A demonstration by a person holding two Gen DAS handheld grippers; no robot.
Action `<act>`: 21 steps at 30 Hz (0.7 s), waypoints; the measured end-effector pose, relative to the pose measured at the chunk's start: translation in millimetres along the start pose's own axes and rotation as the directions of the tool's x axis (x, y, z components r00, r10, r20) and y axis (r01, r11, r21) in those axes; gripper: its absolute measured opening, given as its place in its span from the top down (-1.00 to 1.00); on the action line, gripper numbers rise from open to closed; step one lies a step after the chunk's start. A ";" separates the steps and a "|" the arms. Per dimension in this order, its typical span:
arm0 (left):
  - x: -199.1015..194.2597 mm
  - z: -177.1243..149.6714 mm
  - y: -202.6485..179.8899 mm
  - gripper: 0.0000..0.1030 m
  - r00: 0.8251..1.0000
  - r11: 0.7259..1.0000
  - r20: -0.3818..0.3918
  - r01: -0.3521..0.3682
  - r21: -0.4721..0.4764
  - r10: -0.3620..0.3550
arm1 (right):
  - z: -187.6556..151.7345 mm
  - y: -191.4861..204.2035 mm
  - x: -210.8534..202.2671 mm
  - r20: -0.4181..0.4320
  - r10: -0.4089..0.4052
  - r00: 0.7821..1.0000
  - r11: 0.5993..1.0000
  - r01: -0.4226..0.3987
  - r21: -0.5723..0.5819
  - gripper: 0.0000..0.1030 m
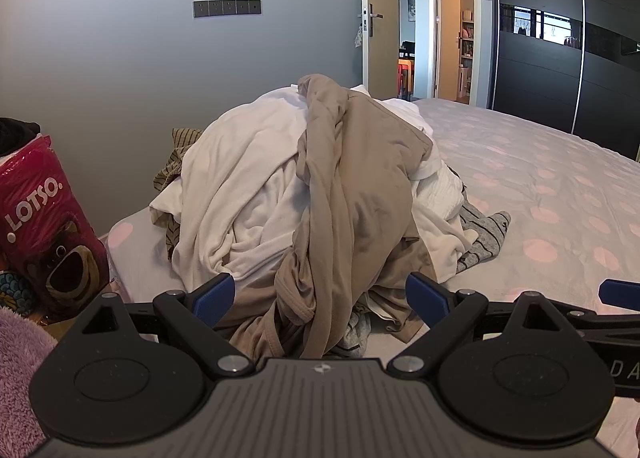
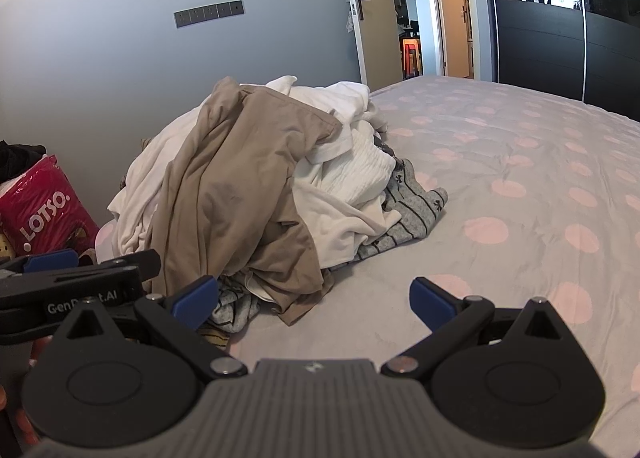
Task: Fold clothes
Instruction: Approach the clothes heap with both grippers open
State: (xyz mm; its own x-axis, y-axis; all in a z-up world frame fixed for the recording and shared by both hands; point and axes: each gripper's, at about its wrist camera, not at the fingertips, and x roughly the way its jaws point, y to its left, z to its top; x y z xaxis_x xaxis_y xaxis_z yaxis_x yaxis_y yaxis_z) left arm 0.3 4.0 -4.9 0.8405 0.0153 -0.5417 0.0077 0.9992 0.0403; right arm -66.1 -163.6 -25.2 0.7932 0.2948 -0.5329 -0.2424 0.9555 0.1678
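Low in each frame, the left gripper (image 1: 319, 296) and right gripper (image 2: 314, 298) gape wide, holding nothing; just beyond the left's blue fingertips (image 1: 214, 292) the crumpled tan garment (image 1: 352, 194) drapes a white-and-grey clothes heap (image 2: 340, 178) on the pink-dotted grey bedspread (image 2: 520, 186); a red LOTSO bag (image 1: 44, 234) stands far left.

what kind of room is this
Most likely a home bedroom. A wide bed with a pink-dotted cover carries a heap of unfolded clothes, a dark sliding wardrobe lines the far wall, and an open door leads into a hallway.
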 end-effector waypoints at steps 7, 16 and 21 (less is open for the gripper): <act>1.6 -0.9 1.2 -0.82 1.000 1.000 -0.007 -0.003 -0.005 0.003 | -1.0 0.9 1.3 -0.008 0.001 1.000 1.000 -0.001 -0.006 -0.99; 5.3 -2.6 3.7 -0.82 1.000 1.000 -0.017 -0.001 -0.009 0.001 | -3.8 0.3 5.2 -0.019 -0.003 1.000 1.000 0.003 -0.005 -0.99; 8.2 -3.3 4.4 -0.82 1.000 1.000 -0.023 -0.002 -0.010 0.002 | -4.2 0.5 7.8 -0.024 -0.004 1.000 1.000 0.004 -0.005 -0.99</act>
State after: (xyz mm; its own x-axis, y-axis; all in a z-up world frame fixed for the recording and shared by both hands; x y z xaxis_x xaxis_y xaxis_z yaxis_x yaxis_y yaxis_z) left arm 5.4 8.6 -11.9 0.8277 0.0180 -0.5608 0.0007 0.9995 0.0331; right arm -62.3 -160.8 -32.8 0.7806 0.2905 -0.5534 -0.2420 0.9568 0.1610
